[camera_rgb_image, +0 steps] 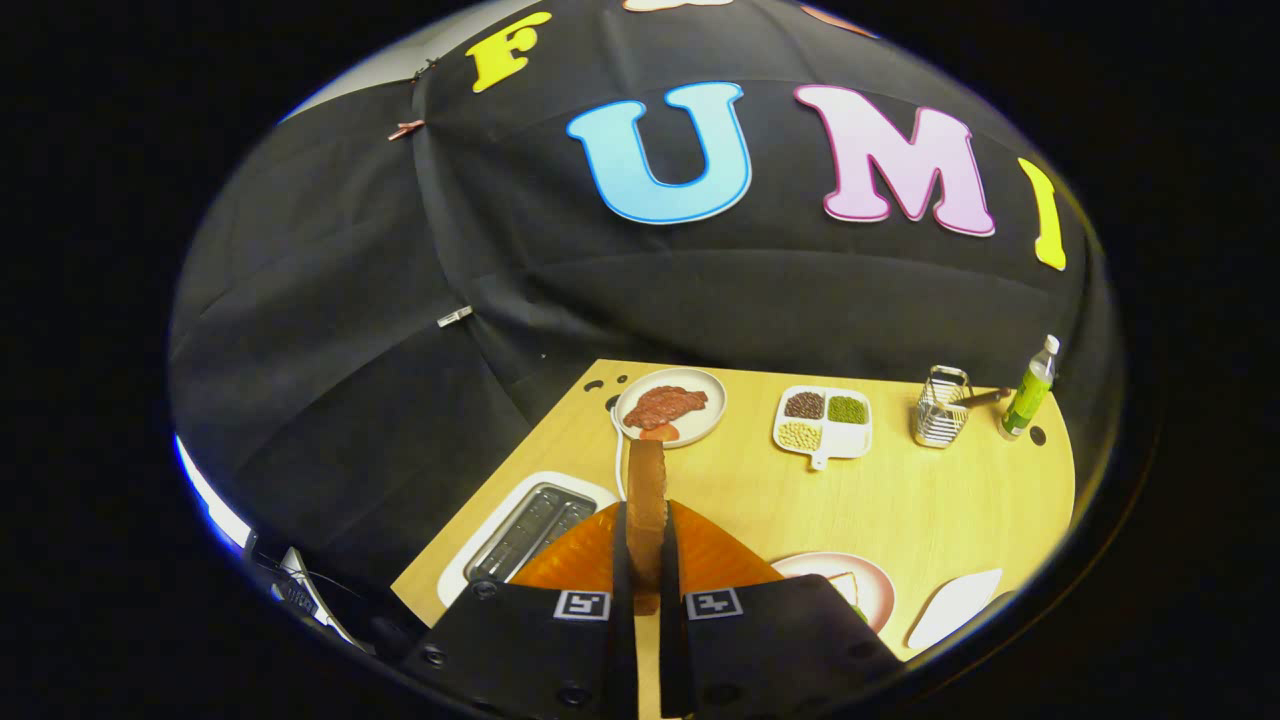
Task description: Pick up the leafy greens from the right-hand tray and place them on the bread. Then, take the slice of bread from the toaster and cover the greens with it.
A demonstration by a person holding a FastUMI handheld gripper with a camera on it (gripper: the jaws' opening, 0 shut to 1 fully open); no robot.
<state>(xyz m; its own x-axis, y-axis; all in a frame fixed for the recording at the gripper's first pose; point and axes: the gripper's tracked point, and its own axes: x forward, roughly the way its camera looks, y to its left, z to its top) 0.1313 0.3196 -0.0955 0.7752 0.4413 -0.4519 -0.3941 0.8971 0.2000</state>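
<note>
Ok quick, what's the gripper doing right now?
Gripper: closed on the slice of bread, held upright on edge between both fingers, above the table beside the toaster.

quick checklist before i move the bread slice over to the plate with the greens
1. Grip: gripper shut on the bread slice, both fingers pressing its faces: ok.
2. Slice clear of the toaster: it is held upright, above and beside the slots: ok.
3. Target in sight: pink plate lies just ahead to the right, partly hidden by a finger: ok.
4. Greens lying on the bottom bread: only a bit of green shows at the plate: cannot tell.
5. Path to the plate: bare wooden table between; the meat plate and bean tray stand farther off: ok.
</note>
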